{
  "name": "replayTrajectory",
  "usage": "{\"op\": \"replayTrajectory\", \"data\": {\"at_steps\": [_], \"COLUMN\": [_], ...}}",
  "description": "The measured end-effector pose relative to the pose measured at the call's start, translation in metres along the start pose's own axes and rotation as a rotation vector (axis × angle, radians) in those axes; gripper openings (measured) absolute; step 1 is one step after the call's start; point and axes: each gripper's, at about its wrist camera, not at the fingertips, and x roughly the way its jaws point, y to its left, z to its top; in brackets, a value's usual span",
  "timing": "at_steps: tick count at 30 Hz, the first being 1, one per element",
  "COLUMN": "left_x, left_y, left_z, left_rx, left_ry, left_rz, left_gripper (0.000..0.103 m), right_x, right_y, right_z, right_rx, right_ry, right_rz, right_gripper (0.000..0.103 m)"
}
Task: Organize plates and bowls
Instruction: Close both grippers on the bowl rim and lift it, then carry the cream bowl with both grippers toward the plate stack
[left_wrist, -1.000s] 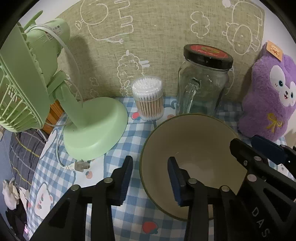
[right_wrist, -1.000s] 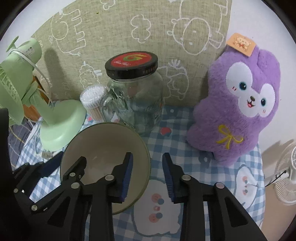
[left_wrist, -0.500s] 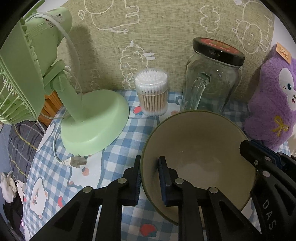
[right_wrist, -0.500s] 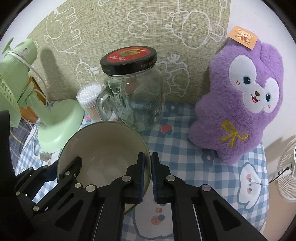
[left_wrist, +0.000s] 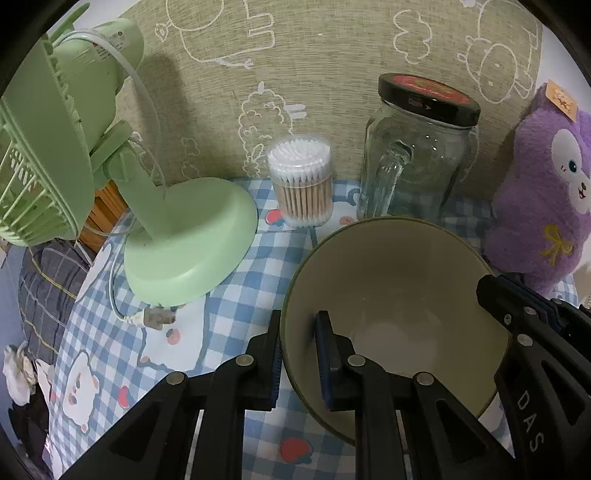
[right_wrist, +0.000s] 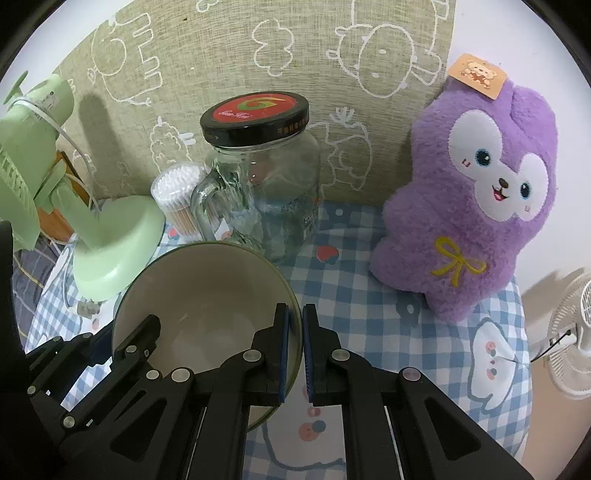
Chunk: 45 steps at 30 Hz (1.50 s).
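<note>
While it sits near the middle of the tabletop (left_wrist: 236, 288) on a blue-and-white checked cloth (right_wrist: 369, 295), the bowl (left_wrist: 391, 280) is pinched from two sides at once. It is pale cream inside with a dark green rim, and nothing lies in it. The left claw (left_wrist: 297, 354) is clenched on the bowl's left wall, one blue pad inside and the other outside against the rim. The right claw (right_wrist: 294, 354) is clenched on the opposite side of the rim, its pads nearly meeting with only the thin wall between them; in the left wrist view that claw shows as a black frame at the bowl's right edge. Both sets of jaws have just been closing onto the rim.

Just behind the bowl, toward the back edge, stands a glass jar (right_wrist: 258, 199) with a handle and a black lid bearing a red label. Beside the jar, to its left in both views, is a clear tub of cotton swabs (left_wrist: 301, 184). Further left, a pale green desk fan (left_wrist: 92, 166) rests on its round base near the left edge, its cord trailing on the cloth. Toward the back right corner a purple plush toy (right_wrist: 476, 192) sits upright. A beige fabric panel (left_wrist: 295, 74) with white outline drawings stands behind them.
</note>
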Motion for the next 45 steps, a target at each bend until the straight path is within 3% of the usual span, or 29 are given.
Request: {"op": "replayTrajectory", "data": {"at_steps": [22, 45], "left_x": [-0.052, -0.151], "left_y": [0.003, 0.035], "left_z": [-0.019, -0.037], "left_rx": [0.033, 0.05], "left_ry": [-0.024, -0.104], "left_rz": [-0.025, -0.074], "left_gripper": [0.014, 0.014], "right_x": [-0.061, -0.175], "right_y": [0.01, 0.04], "right_z": [-0.029, -0.049], "right_rx": [0.04, 0.084], "right_ry": [-0.005, -0.083], "right_rz": [-0.057, -0.106], "right_gripper": [0.01, 0.01]}}
